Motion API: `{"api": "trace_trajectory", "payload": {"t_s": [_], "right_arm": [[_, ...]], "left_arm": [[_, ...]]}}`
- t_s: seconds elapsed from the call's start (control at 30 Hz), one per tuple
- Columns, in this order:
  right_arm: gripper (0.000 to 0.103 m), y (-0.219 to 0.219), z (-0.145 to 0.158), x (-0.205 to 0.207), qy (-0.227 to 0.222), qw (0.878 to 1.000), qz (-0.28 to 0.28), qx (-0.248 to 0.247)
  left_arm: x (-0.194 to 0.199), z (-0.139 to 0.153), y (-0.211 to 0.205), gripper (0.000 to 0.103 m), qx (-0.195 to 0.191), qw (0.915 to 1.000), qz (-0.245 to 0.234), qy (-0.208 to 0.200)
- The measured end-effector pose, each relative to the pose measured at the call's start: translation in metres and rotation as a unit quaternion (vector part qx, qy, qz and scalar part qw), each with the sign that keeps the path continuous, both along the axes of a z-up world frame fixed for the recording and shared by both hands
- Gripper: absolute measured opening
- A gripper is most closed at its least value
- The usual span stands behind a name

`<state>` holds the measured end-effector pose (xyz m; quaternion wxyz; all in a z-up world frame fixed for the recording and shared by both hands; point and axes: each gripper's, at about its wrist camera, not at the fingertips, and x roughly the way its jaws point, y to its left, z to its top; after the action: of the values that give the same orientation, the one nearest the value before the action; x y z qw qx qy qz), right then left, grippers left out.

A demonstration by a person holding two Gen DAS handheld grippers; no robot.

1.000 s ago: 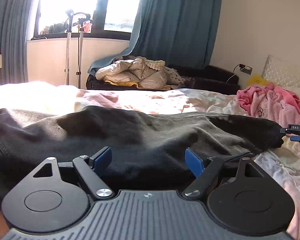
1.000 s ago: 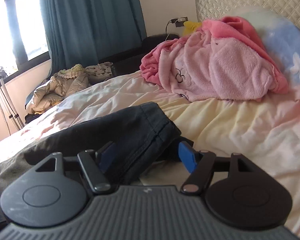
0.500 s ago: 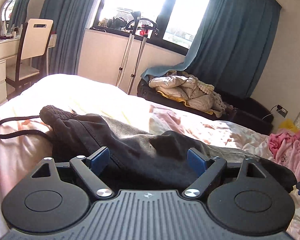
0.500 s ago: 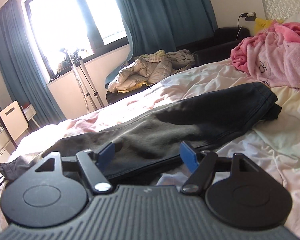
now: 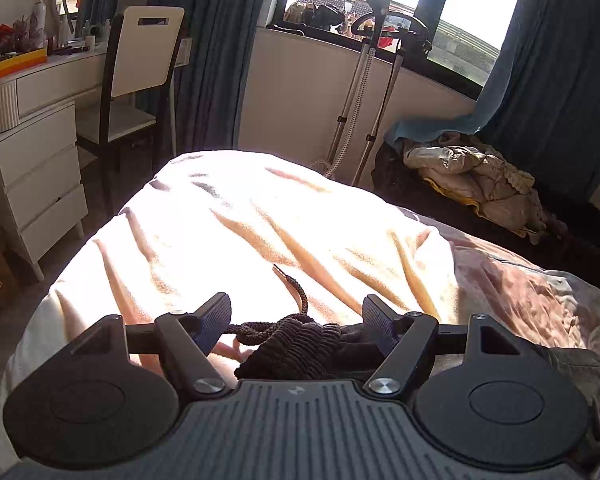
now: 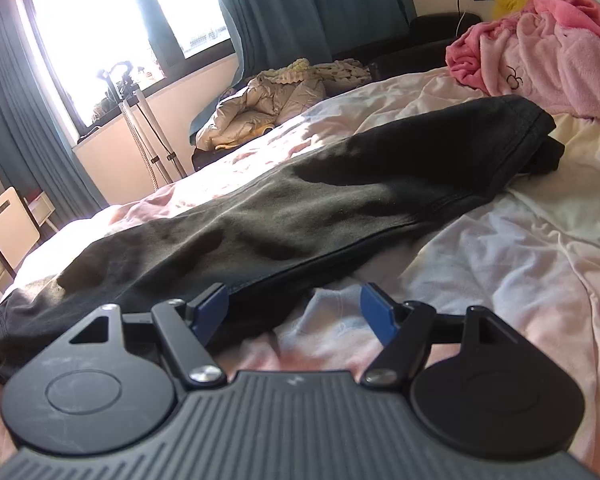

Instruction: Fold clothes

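Dark grey trousers (image 6: 340,192) lie stretched along the bed, the leg hem (image 6: 532,120) at the far right by the pink fleece. My right gripper (image 6: 293,296) stands open at the near edge of the leg: its left finger is over the cloth, its right finger over the sheet. In the left wrist view the ribbed waistband (image 5: 296,344) and its black drawstring (image 5: 296,288) lie between the fingers of my left gripper (image 5: 296,308). Those jaws are closing, and the pads stand apart from the cloth.
A sunlit quilt (image 5: 280,220) covers the bed, which drops off at the left. Beyond it stand a white dresser (image 5: 32,152), a chair (image 5: 140,60) and a steamer stand (image 5: 364,92). Jackets (image 5: 472,176) are piled on a dark bench. A pink fleece (image 6: 560,48) lies near the headboard.
My left gripper has swept left along the trousers from their middle to the waistband end. My right gripper has drawn back from the hem to the middle of the leg.
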<state>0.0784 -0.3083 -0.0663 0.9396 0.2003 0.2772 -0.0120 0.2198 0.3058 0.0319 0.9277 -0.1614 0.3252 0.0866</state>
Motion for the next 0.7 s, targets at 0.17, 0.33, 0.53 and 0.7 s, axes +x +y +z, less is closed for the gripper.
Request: {"api": "trace_trajectory", "payload": {"t_s": [0.17,0.33,0.53,0.7], "right_arm": [[0.074,0.004,-0.007,0.016,0.007,1.000,0.012,0.012],[0.074,0.007,-0.020,0.037,0.034,0.999,0.023,0.026],[0.074,0.012,-0.030,0.050,0.049,0.997,0.049,0.047],[0.075,0.020,-0.029,0.050,0.053,0.996,0.064,0.042]], "left_arm": [[0.038,-0.029,0.013,0.068,-0.025,0.9972,0.014,0.069],[0.051,-0.043,0.023,0.060,-0.115,0.9879,-0.006,0.104],[0.063,-0.044,0.020,0.060,-0.136,0.9815,-0.028,0.132],[0.077,-0.041,0.030,0.060,-0.263,0.9488,-0.089,0.151]]}}
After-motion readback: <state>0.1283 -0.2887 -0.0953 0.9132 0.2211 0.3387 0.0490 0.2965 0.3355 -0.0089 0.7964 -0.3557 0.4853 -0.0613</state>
